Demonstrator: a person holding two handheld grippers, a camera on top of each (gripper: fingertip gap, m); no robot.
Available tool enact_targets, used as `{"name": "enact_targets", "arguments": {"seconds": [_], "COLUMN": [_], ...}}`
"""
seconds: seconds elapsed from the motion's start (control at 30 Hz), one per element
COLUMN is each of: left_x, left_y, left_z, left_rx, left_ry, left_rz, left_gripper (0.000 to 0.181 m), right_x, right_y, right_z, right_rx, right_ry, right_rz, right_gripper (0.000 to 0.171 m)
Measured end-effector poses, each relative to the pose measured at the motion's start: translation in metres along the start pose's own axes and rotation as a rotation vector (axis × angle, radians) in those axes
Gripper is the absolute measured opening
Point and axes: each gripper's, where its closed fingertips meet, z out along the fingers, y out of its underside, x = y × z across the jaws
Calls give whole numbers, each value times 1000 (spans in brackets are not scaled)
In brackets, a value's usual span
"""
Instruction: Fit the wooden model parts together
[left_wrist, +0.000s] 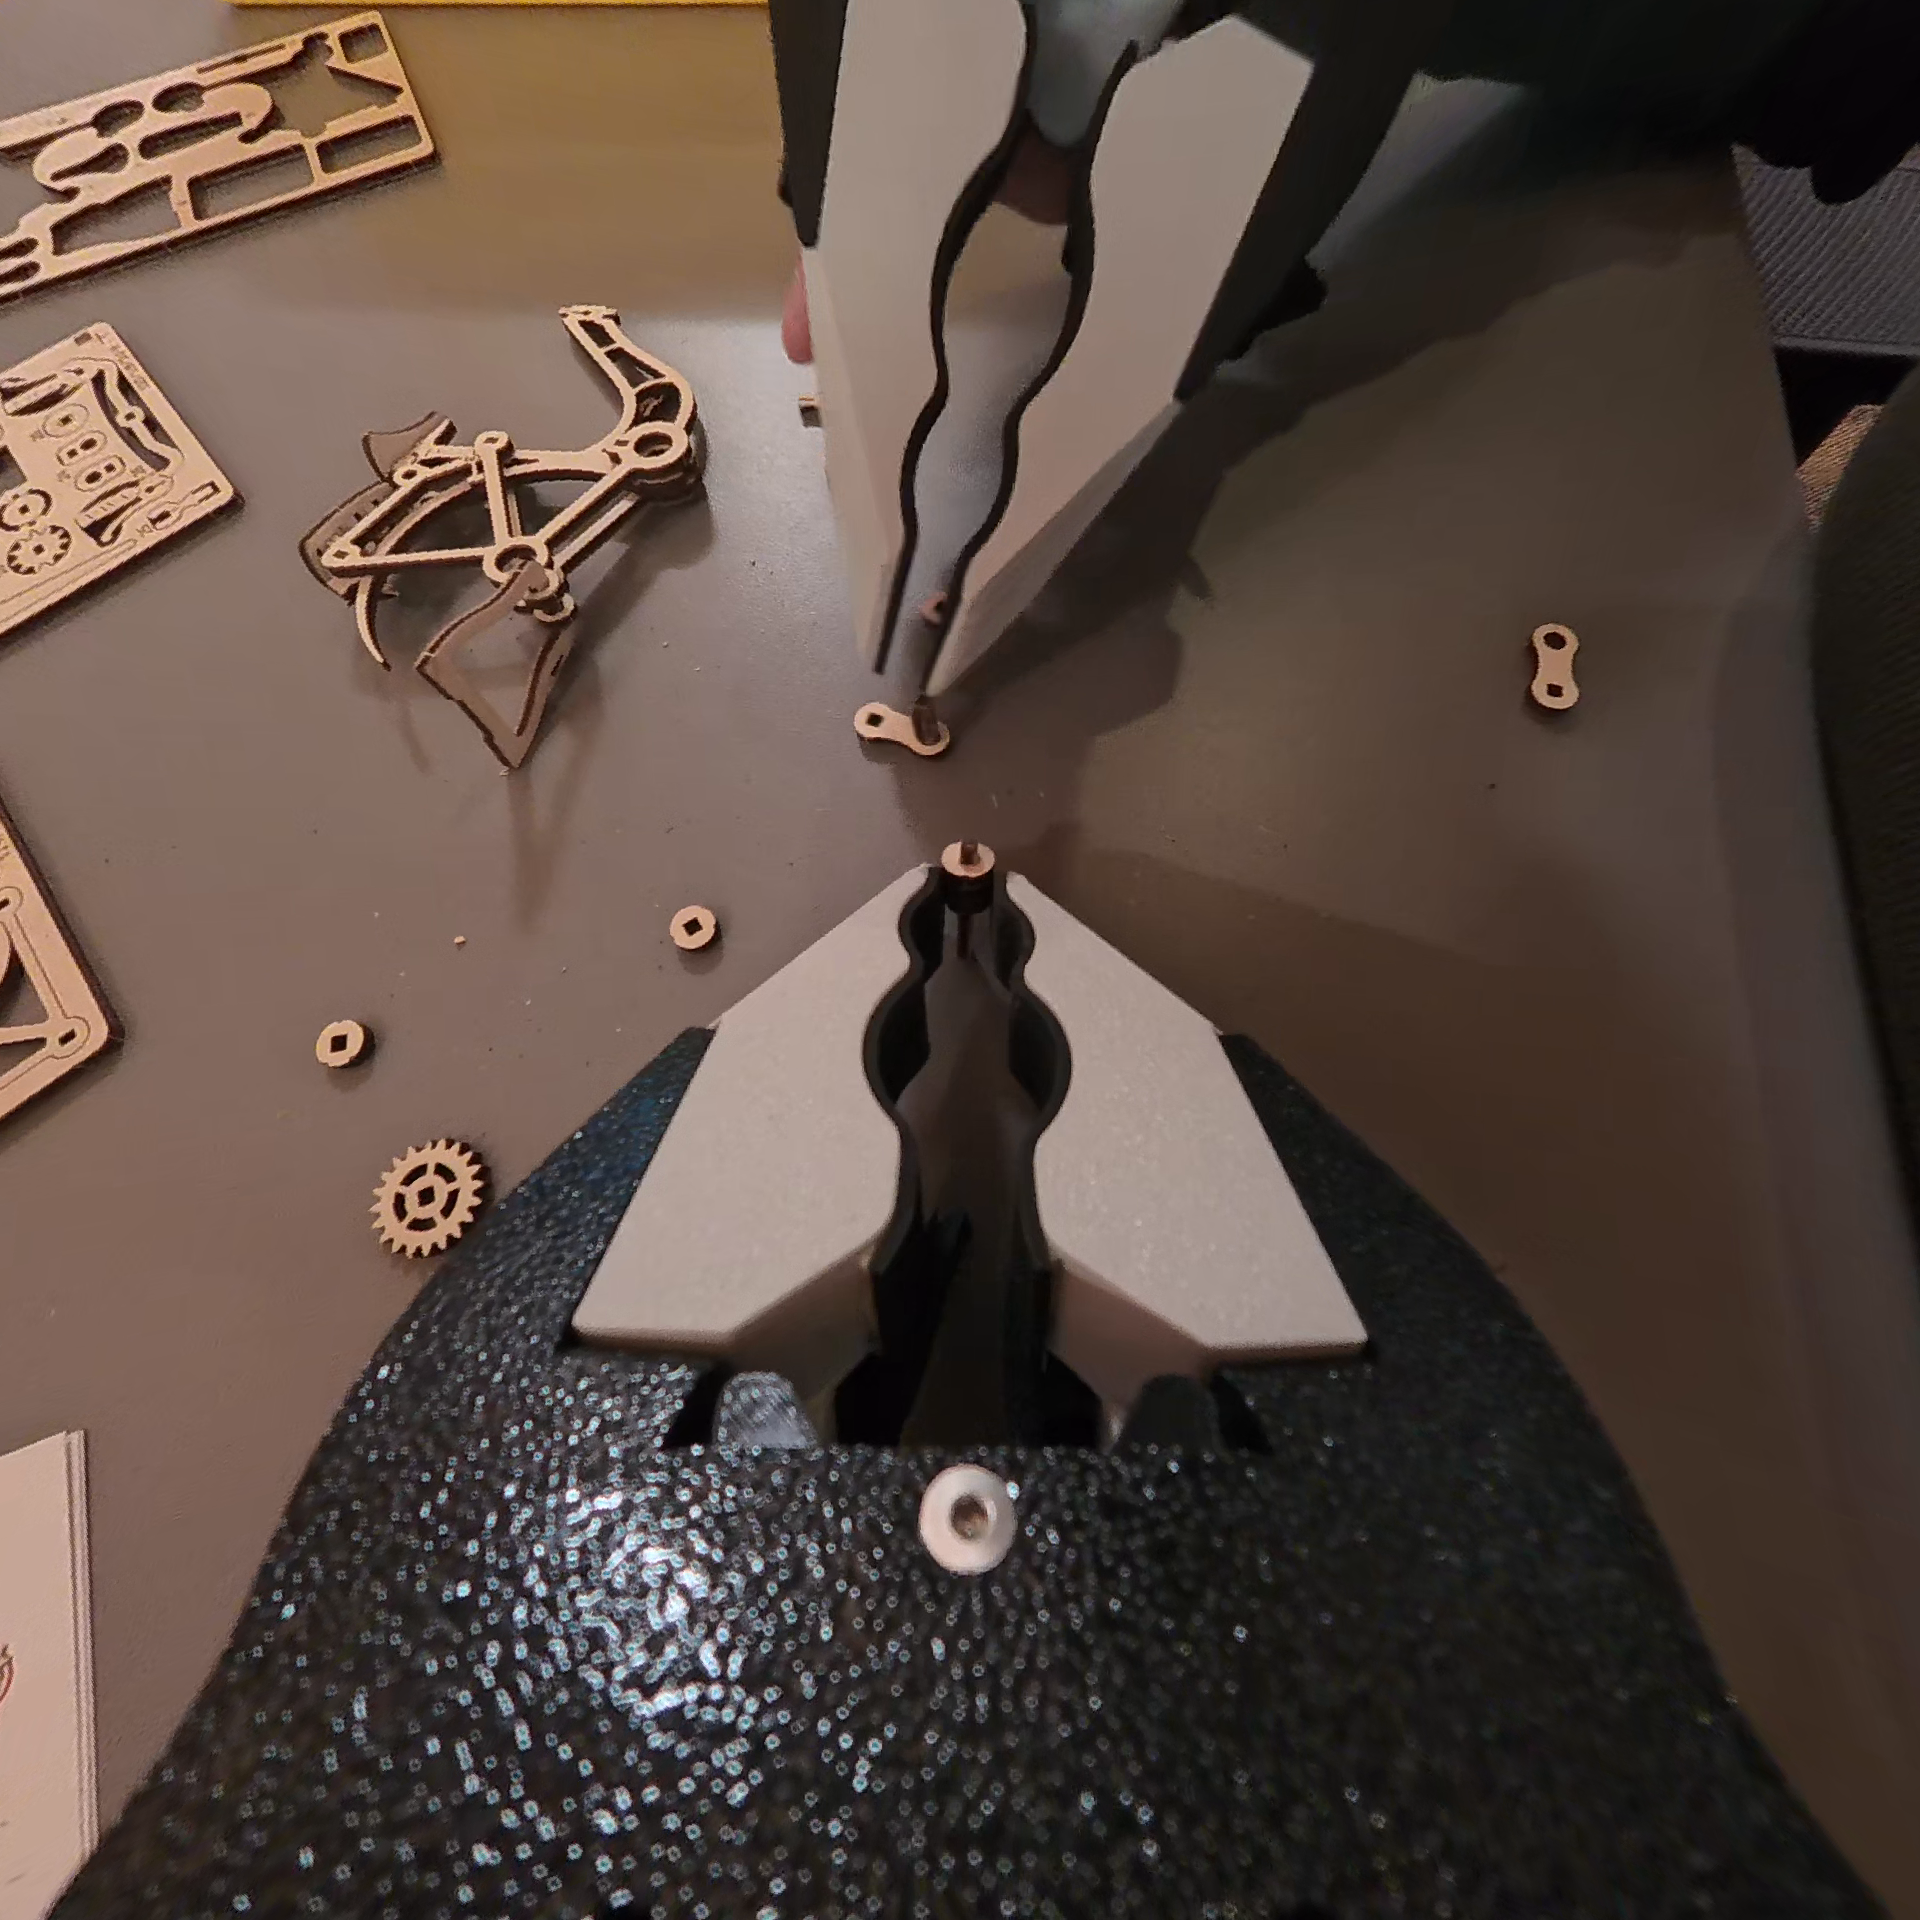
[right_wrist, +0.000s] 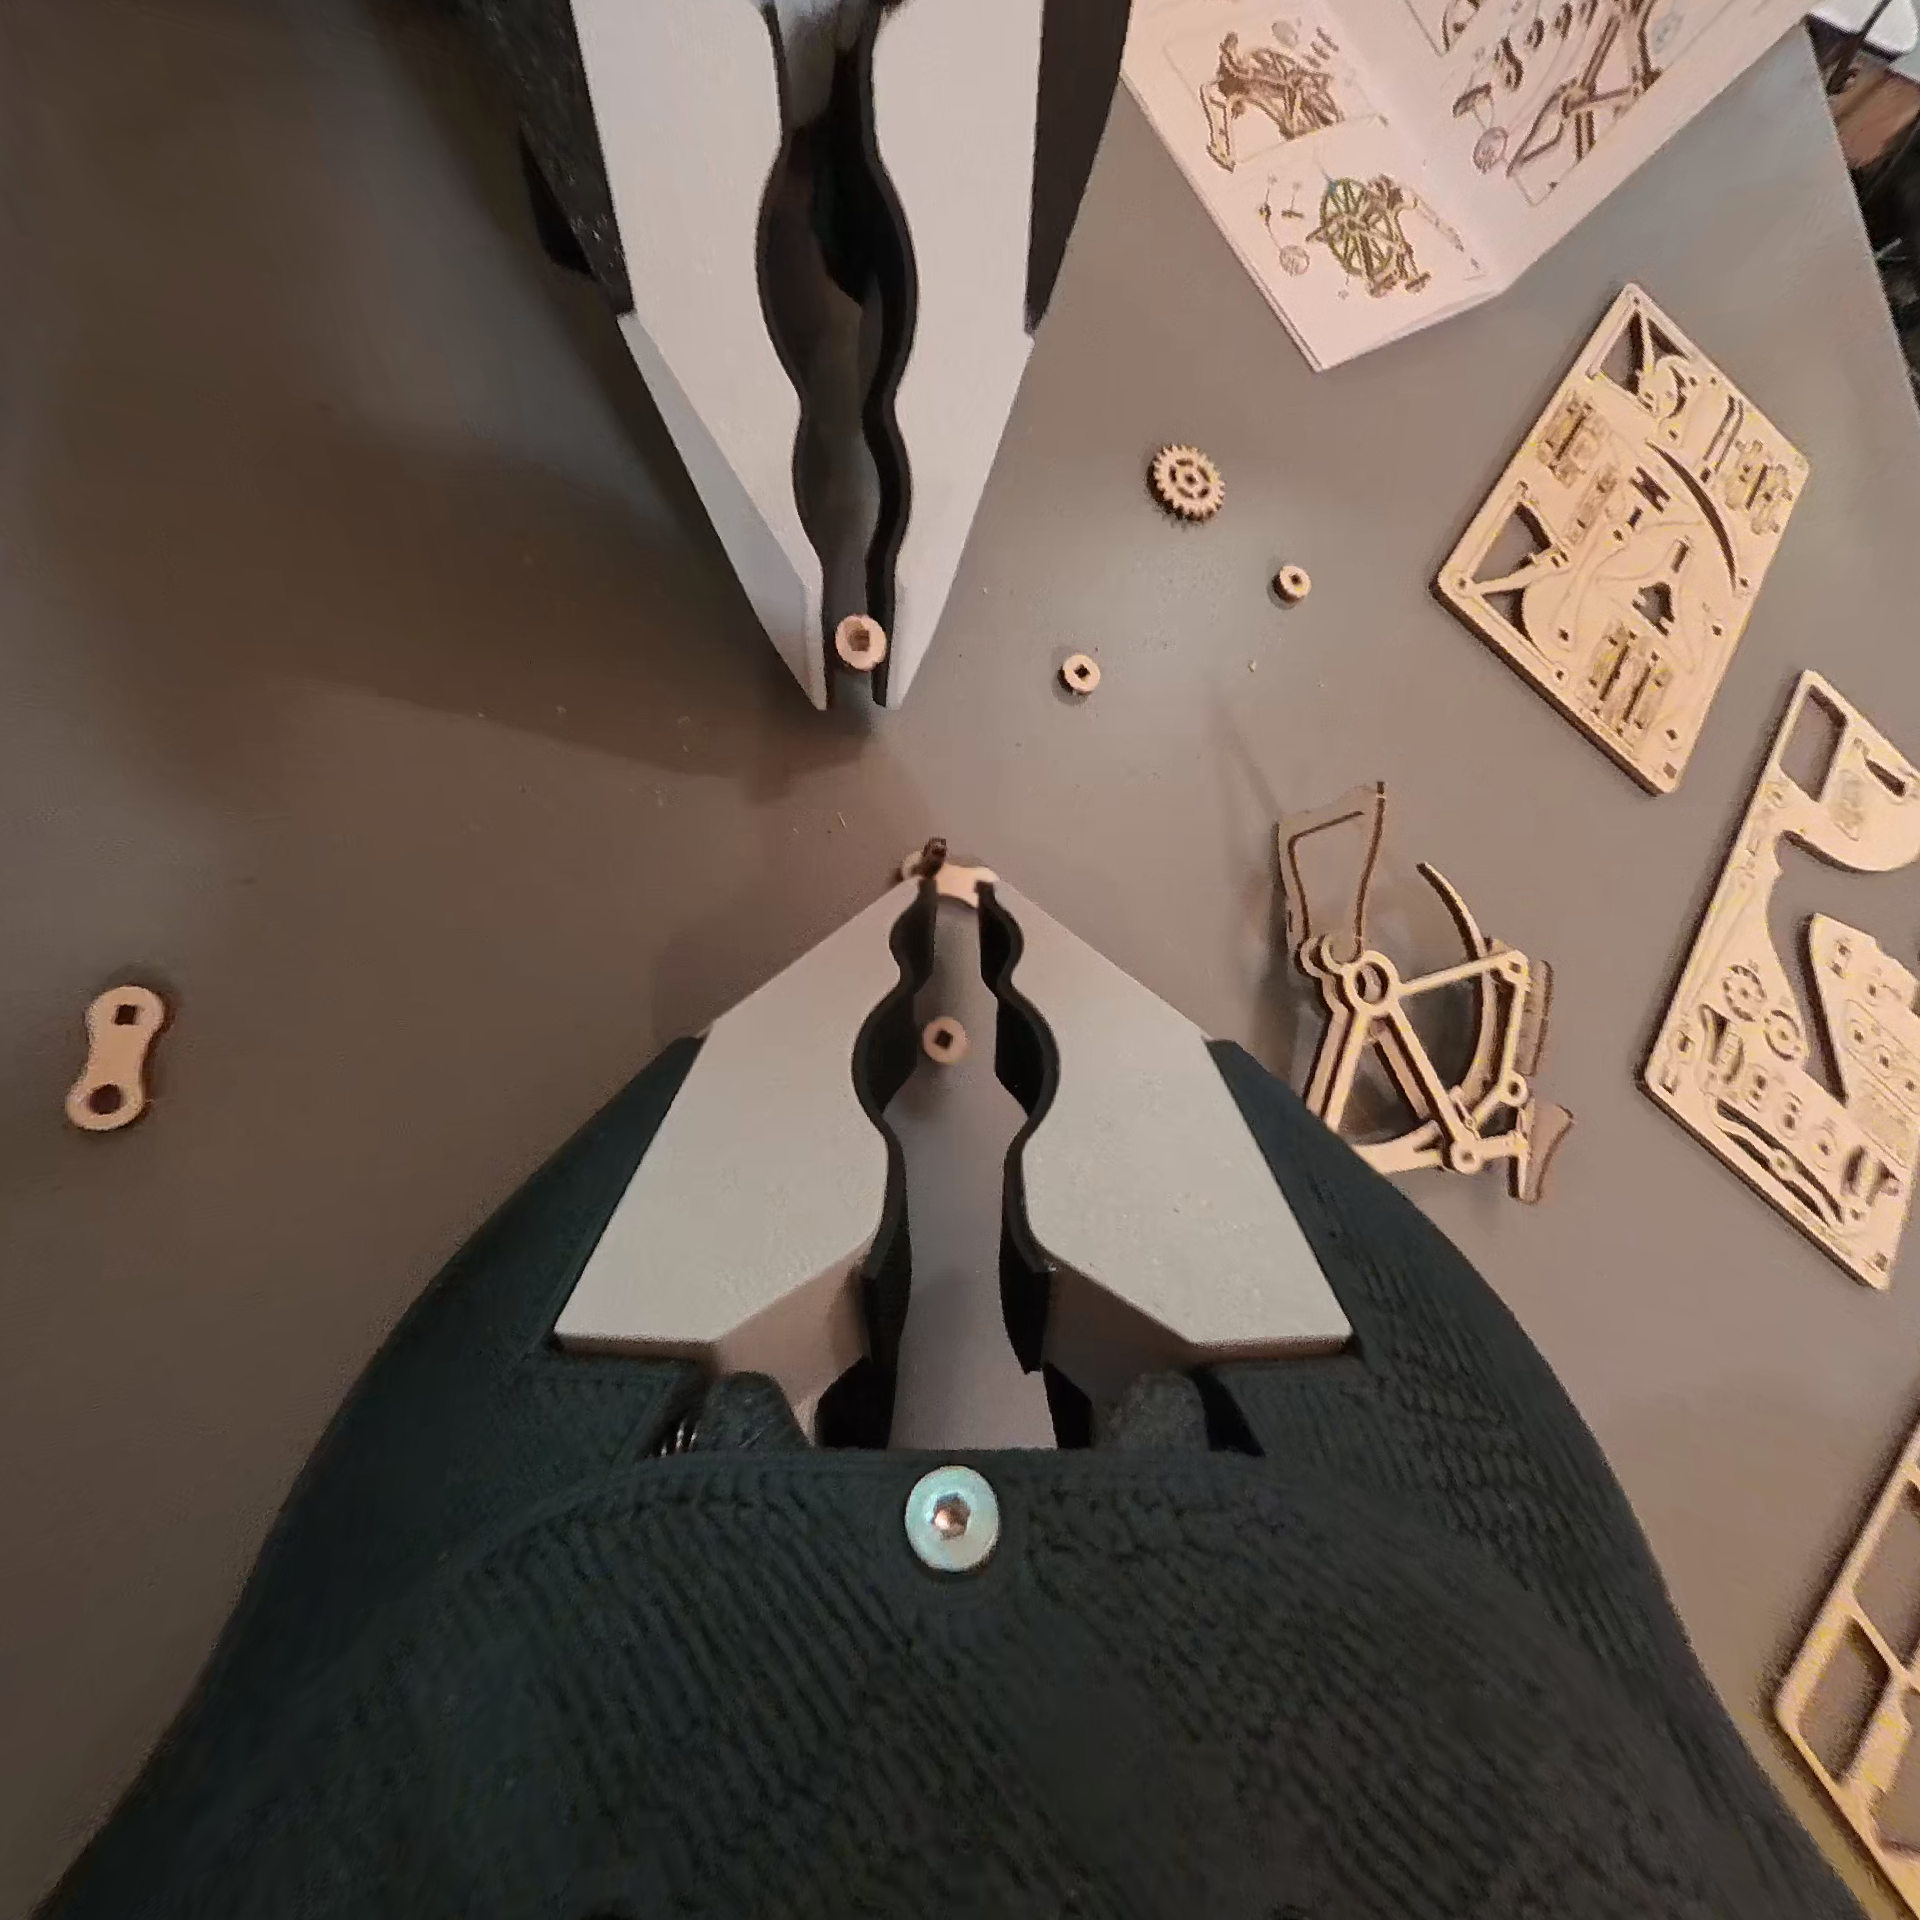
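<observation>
My left gripper (left_wrist: 966, 883) is shut on a small round wooden washer (left_wrist: 966, 858) at its tips; the right wrist view shows it from the far side (right_wrist: 857, 698) with the washer (right_wrist: 860, 639) between its pads. My right gripper (right_wrist: 948, 899) is shut on a figure-eight wooden link (right_wrist: 961, 881) with a short pin (right_wrist: 938, 847) standing in it, low on the grey table (right_wrist: 312, 727). In the left wrist view the right gripper (left_wrist: 909, 681) comes down from the top onto the link (left_wrist: 902, 727). The two gripper tips face each other, a short gap apart.
A part-built wooden model (left_wrist: 509, 520) (right_wrist: 1403, 1018) lies beside the grippers. There are also a gear (left_wrist: 429, 1195), loose washers (left_wrist: 694, 927) (left_wrist: 343, 1042) (right_wrist: 943, 1039), a second link (left_wrist: 1553, 670), cut-out part sheets (left_wrist: 187, 145) (right_wrist: 1621, 540) and an instruction booklet (right_wrist: 1403, 156).
</observation>
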Motion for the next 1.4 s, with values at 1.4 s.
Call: {"name": "enact_targets", "arguments": {"seconds": [1.4], "left_x": [4], "left_y": [1], "left_z": [2], "left_rx": [-7], "left_ry": [22], "left_rz": [-13], "left_gripper": [7], "right_x": [-24], "right_y": [-17], "right_z": [-1], "right_rx": [82], "right_ry": [-124], "right_rz": [35], "right_gripper": [25]}}
